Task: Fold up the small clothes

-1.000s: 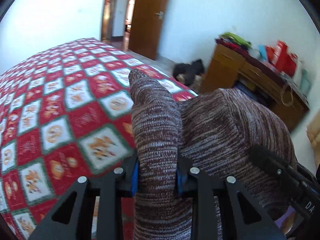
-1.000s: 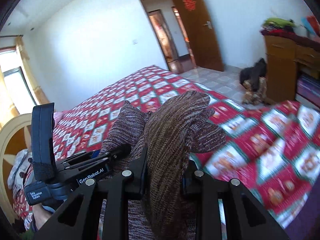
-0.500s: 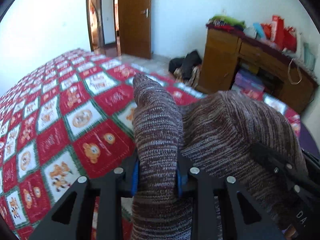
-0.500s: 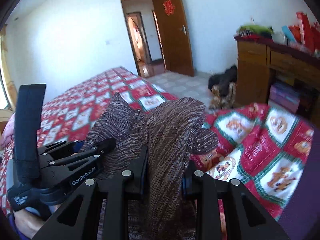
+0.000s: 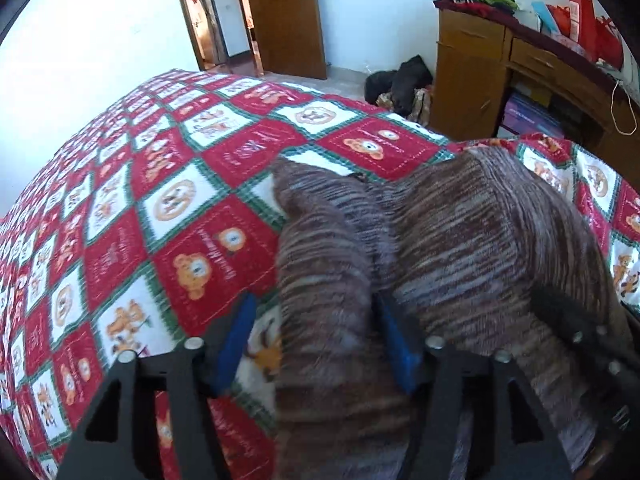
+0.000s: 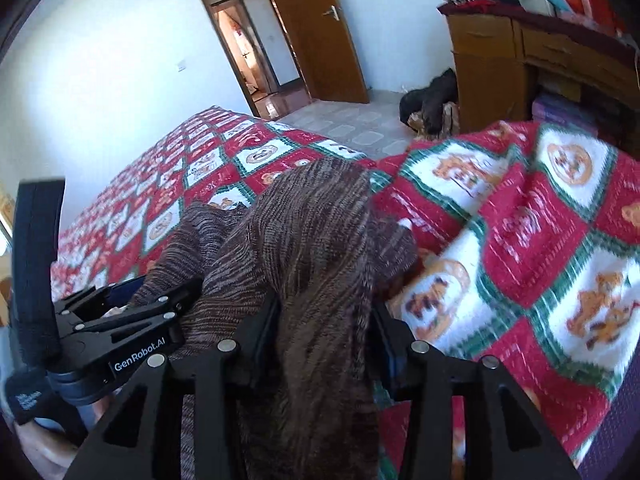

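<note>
1. The left gripper [image 5: 316, 344] has just been opening its jaws. Its blue pads [image 5: 236, 340] now stand apart, and a bunched fold of the brown knit garment [image 5: 460, 240] lies between them. The left pad is clear of the cloth with the quilt showing in the gap; the right pad is at the fold's edge.
2. The right gripper [image 6: 324, 328] has also just been opening its jaws. The garment's other fold still fills the space between the two fingers; whether the pads still press on it I cannot tell.
3. The garment is one piece, slumped on the red, white and green bear-patterned quilt [image 5: 168, 216] near the bed's corner, draped over both grippers.
4. Count: two grippers, one knit garment, one quilt, one wooden desk [image 5: 500, 72] with stacked clothes on top, one open brown door [image 6: 320, 32], one dark heap on the floor [image 6: 432, 100].
</note>
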A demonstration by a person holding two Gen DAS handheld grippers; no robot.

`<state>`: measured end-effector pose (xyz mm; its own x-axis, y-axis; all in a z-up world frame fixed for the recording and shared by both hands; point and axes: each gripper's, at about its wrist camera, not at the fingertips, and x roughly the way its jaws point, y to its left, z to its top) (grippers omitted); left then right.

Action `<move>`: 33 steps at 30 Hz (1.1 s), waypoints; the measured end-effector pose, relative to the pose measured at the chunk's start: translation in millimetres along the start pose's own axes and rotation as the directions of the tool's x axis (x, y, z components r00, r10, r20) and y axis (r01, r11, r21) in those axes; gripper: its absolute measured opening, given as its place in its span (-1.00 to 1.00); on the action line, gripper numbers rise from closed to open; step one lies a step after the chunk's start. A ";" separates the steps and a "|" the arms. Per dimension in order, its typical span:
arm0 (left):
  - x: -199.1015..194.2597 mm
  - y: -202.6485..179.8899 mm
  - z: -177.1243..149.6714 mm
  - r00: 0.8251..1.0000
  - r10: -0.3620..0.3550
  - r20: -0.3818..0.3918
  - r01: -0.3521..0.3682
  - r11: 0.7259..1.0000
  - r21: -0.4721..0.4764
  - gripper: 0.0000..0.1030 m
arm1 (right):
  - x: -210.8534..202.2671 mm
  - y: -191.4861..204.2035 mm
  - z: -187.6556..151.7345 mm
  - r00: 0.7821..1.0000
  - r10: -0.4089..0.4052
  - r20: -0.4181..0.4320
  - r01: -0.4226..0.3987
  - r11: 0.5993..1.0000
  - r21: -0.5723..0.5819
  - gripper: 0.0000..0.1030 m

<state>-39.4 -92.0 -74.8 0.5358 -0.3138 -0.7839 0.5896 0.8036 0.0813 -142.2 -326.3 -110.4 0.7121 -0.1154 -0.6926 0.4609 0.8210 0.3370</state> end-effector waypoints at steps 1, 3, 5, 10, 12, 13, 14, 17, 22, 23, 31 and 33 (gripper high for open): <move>-4.4 3.5 -3.6 1.000 -0.005 0.006 0.005 1.000 -0.007 0.29 | -7.2 -0.8 -1.6 1.000 0.001 0.009 -0.001 1.000 0.008 -0.14; -14.1 8.2 -9.8 1.000 -0.016 0.018 0.017 1.000 -0.013 0.29 | -27.3 1.3 -6.7 0.999 -0.022 0.048 0.023 1.000 -0.004 -0.14; -27.8 9.5 -17.5 0.999 -0.010 0.045 0.010 1.000 -0.006 0.29 | -52.9 6.1 -15.6 0.991 -0.081 0.103 0.085 0.996 -0.035 -0.15; -35.9 7.2 -24.9 0.998 -0.011 0.059 0.011 1.000 0.004 0.29 | -83.9 34.1 -30.1 0.982 -0.120 0.144 0.140 0.981 -0.134 -0.49; -39.0 7.4 -30.2 0.998 -0.012 0.062 0.012 1.000 0.003 0.29 | -79.8 40.5 -34.2 0.988 -0.098 0.118 0.114 0.983 -0.144 -0.53; -39.4 8.1 -32.4 0.998 -0.014 0.063 0.014 1.000 0.002 0.30 | -76.0 44.0 -38.2 0.990 -0.091 0.103 0.106 0.983 -0.149 -0.53; -39.4 8.9 -35.4 0.998 -0.013 0.061 0.013 1.000 0.002 0.31 | -75.0 45.1 -41.8 0.991 -0.091 0.094 0.105 0.983 -0.154 -0.53; -37.9 11.5 -45.5 0.998 0.000 0.064 0.000 1.000 0.006 0.42 | -57.4 44.4 -54.1 0.994 -0.106 0.024 0.109 0.983 -0.146 -0.53; -41.3 10.8 -56.3 0.993 0.021 0.117 -0.025 0.999 0.030 0.47 | -61.3 28.1 -56.1 0.999 -0.050 -0.021 0.048 0.996 -0.076 -0.53; -42.6 12.9 -54.3 0.993 0.011 0.115 -0.014 1.000 0.023 0.47 | -61.9 26.5 -52.9 0.999 -0.035 -0.029 0.033 0.997 -0.074 -0.53; -31.6 31.7 -44.6 0.993 -0.071 0.098 0.081 0.992 -0.100 0.58 | -66.0 8.8 27.9 0.992 0.056 0.110 -0.053 0.998 -0.029 -0.16; -22.7 35.2 -48.0 0.994 -0.080 0.077 0.090 0.987 -0.133 0.66 | -49.3 18.2 44.0 0.994 0.050 0.096 -0.043 0.996 -0.072 -0.40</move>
<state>-59.8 -32.3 -83.6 0.5314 -0.4151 -0.7384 0.5500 0.8320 -0.0719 -145.6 -330.2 -42.0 0.7820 -0.1271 -0.6102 0.3902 0.8633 0.3202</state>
